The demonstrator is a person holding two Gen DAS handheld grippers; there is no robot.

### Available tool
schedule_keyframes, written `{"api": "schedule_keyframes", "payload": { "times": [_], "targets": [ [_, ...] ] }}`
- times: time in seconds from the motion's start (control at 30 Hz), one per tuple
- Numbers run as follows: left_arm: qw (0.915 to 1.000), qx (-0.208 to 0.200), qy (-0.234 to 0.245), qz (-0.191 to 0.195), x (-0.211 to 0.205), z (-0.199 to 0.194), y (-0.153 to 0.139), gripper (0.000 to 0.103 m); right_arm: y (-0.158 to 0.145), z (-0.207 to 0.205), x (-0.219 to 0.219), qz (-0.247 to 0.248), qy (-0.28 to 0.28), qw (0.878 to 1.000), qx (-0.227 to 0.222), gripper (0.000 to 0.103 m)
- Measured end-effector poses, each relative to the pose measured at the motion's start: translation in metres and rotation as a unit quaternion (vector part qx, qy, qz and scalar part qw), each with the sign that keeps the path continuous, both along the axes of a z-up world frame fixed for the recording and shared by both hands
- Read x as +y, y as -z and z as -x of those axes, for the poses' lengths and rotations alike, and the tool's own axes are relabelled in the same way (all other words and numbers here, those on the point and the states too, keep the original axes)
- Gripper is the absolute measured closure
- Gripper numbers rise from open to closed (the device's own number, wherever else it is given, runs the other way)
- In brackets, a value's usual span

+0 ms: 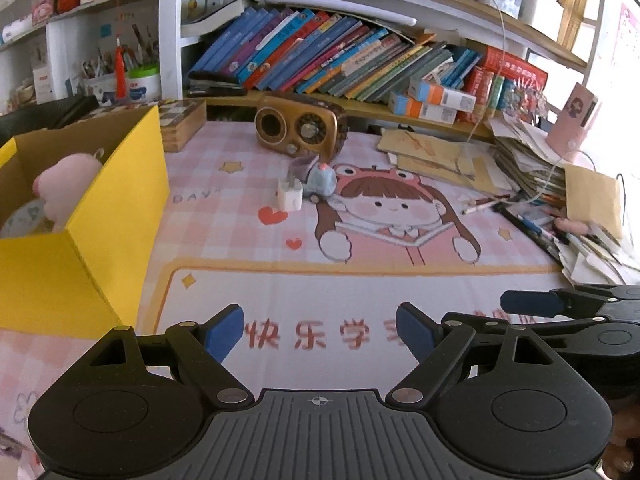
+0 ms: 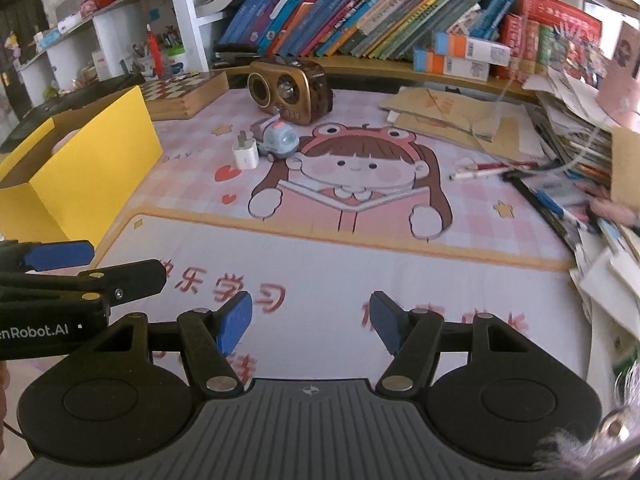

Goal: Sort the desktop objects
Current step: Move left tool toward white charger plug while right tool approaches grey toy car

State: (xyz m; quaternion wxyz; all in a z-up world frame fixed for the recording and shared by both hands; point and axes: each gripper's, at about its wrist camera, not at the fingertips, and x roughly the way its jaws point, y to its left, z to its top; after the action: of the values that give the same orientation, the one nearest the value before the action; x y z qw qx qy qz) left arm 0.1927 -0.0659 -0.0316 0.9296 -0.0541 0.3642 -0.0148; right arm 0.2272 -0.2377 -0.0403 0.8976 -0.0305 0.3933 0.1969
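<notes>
Approaching charger (image 1: 290, 196) and toy car (image 1: 320, 184), box (image 1: 116, 216) alongside.
Left gripper (image 1: 320, 334) and right gripper (image 2: 311, 322) spread, empty; straddle squarely before closing.

Bare mat (image 1: 320, 296) ahead, yellow box (image 1: 100, 216) left, paper pile (image 1: 540, 168) right.

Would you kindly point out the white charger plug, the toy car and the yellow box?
white charger plug (image 2: 245, 155), right wrist view, front face.
toy car (image 2: 280, 141), right wrist view, windscreen.
yellow box (image 1: 120, 208), left wrist view, outer side wall.
</notes>
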Motion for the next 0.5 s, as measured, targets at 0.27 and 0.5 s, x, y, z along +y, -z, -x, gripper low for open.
{"api": "schedule_keyframes", "payload": {
  "times": [0.27,0.5],
  "targets": [
    [0.9997,-0.003,-0.023,0.011,0.005,-0.041,0.001,0.018,0.001,-0.053,0.003,0.008,-0.04,0.999,-0.026,0.04],
    [0.9994,-0.003,-0.034,-0.006,0.011,-0.072,0.007,0.018,0.008,-0.099,0.015,0.013,-0.079,0.996,-0.04,0.04]
  ]
}}
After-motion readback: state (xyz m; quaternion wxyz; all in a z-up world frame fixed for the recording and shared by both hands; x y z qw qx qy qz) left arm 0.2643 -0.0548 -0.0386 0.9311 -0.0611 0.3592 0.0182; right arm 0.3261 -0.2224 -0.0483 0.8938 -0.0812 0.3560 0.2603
